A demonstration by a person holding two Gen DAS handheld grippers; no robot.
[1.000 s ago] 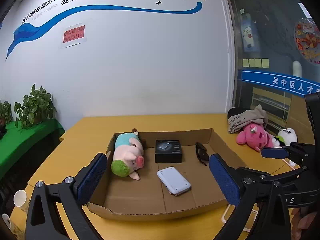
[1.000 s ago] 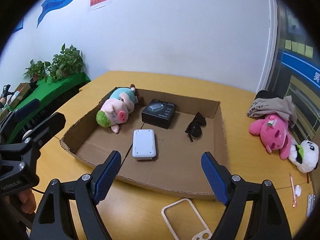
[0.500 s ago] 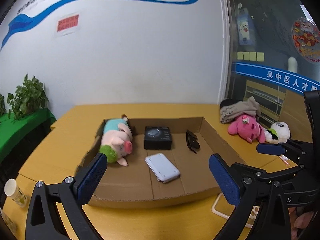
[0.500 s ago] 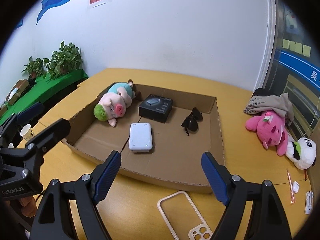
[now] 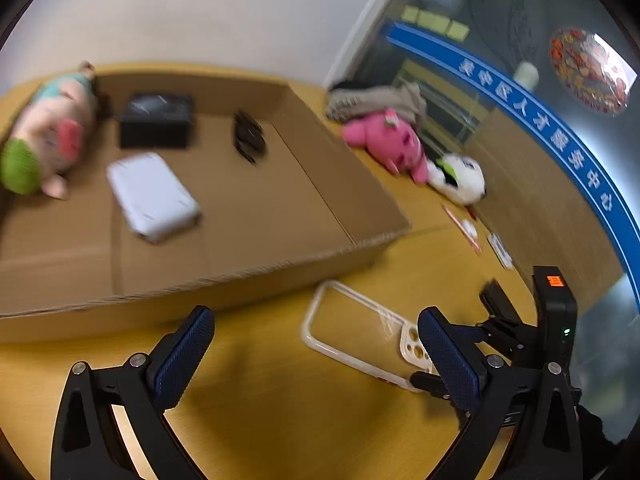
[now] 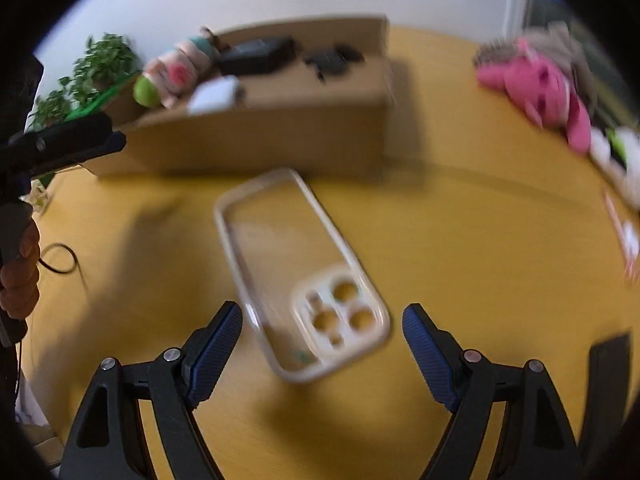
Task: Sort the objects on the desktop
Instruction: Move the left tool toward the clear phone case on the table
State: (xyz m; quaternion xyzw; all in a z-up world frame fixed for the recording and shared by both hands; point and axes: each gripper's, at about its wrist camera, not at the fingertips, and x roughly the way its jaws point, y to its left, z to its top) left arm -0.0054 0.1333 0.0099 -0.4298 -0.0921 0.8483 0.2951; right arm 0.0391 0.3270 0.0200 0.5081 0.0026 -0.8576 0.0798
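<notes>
Both jaws of the left gripper point(image 5: 316, 344) stand wide apart with nothing between the blue pads, only bare yellow table point(image 5: 280, 408) below them. From the left wrist view, a clear phone case point(image 5: 360, 332) lies flat on the table just ahead and to the right of the gap, its camera-cutout end close beside the right finger; contact cannot be told. Ahead of the jaws sits a shallow cardboard tray point(image 5: 344, 196), holding a pig plush point(image 5: 48, 132) at far left, a black box point(image 5: 156, 124), a white rectangular device point(image 5: 154, 196) and dark sunglasses point(image 5: 248, 140). Beyond the tray to the right lie a pink plush point(image 5: 388, 144) and a panda plush point(image 5: 460, 178), touching each other, near folded grey cloth point(image 5: 376, 98). From the right wrist view, blurred, the right gripper point(image 6: 322, 326) is likewise spread wide and holds nothing. The phone case point(image 6: 296, 264) lies directly ahead, its cutout end reaching into the gap between the fingertips, apart from both pads. The cardboard tray point(image 6: 280, 132) stands farther ahead with the same contents. The pink plush point(image 6: 536, 88) lies far right. At the left edge a hand point(image 6: 20, 272) grips the other tool's handle.
</notes>
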